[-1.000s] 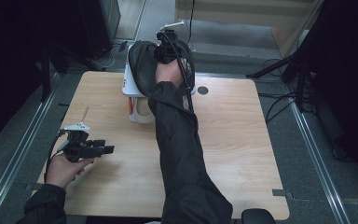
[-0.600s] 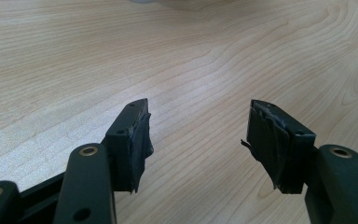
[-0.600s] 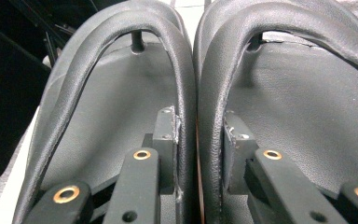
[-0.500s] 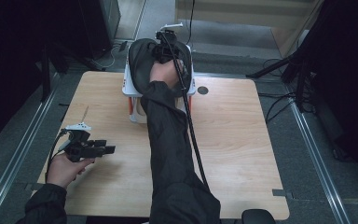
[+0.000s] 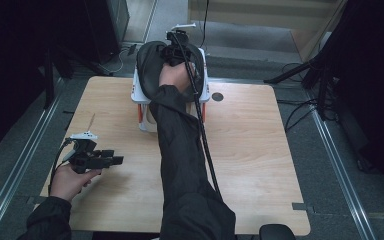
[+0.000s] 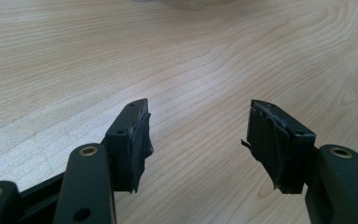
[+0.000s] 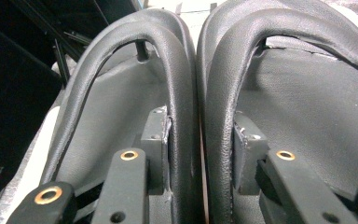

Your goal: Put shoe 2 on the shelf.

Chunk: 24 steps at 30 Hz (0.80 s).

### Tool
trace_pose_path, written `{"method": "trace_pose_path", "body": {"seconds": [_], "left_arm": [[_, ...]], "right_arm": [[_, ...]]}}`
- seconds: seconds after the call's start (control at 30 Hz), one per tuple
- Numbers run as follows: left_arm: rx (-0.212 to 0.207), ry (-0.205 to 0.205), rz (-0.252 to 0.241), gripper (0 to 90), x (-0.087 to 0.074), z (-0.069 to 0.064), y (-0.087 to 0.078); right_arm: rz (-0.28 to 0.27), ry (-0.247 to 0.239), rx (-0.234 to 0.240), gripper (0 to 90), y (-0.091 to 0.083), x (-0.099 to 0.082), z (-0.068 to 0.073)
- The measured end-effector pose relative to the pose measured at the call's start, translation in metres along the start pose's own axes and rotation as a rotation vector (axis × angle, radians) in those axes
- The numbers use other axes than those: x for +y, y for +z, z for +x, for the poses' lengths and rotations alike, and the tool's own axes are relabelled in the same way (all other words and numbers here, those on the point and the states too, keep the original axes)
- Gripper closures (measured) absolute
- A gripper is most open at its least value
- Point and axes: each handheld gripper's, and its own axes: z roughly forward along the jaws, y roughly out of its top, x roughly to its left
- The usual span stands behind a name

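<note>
A black leather bag (image 5: 151, 70) sits on a white stand (image 5: 136, 93) at the table's far edge. My right gripper (image 5: 173, 54) is on top of the bag, with its cable (image 5: 205, 145) trailing down along the sleeve. In the right gripper view the bag's two padded handles (image 7: 179, 70) stand side by side between the jaws of the right gripper (image 7: 200, 126). Both pads still lie against them, and the jaws have just been opening. My left gripper (image 5: 117, 160) is held low at the front left, open over bare wood, with nothing between the jaws of the left gripper (image 6: 198, 126).
The wooden table (image 5: 250, 150) has a small round hole (image 5: 217, 96) right of the stand. Metal floor rails (image 5: 337, 150) run along both sides, and dark stands and cables crowd the floor at the right.
The right forearm has swung slightly to the left over the table. The right hand stays on the bag's top, and the left hand and gripper have not moved.
</note>
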Motion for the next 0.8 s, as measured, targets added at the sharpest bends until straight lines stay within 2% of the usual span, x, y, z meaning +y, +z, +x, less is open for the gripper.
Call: {"method": "trace_pose_path", "body": {"seconds": [0.3, 0.4, 0.53, 0.8], "left_arm": [[0.003, -0.003, -0.002, 39.6, 0.0, 0.0011, -0.0003], [0.0, -0.001, 0.0, 39.6, 0.0002, 0.0005, -0.0001], [0.001, -0.004, 0.002, 39.6, 0.0002, 0.0008, 0.0001], [0.004, 0.0, 0.005, 39.6, 0.0004, 0.0008, 0.0007]], "right_arm": [[0.003, -0.045, 0.011, 60.7, -0.0014, 0.0002, -0.0015], [0.001, -0.057, 0.001, 64.4, -0.0023, -0.0005, -0.0008], [-0.008, -0.046, -0.012, 70.5, -0.0037, -0.0028, -0.0017], [-0.005, -0.039, -0.042, 72.1, -0.0066, -0.0035, -0.0018]]}}
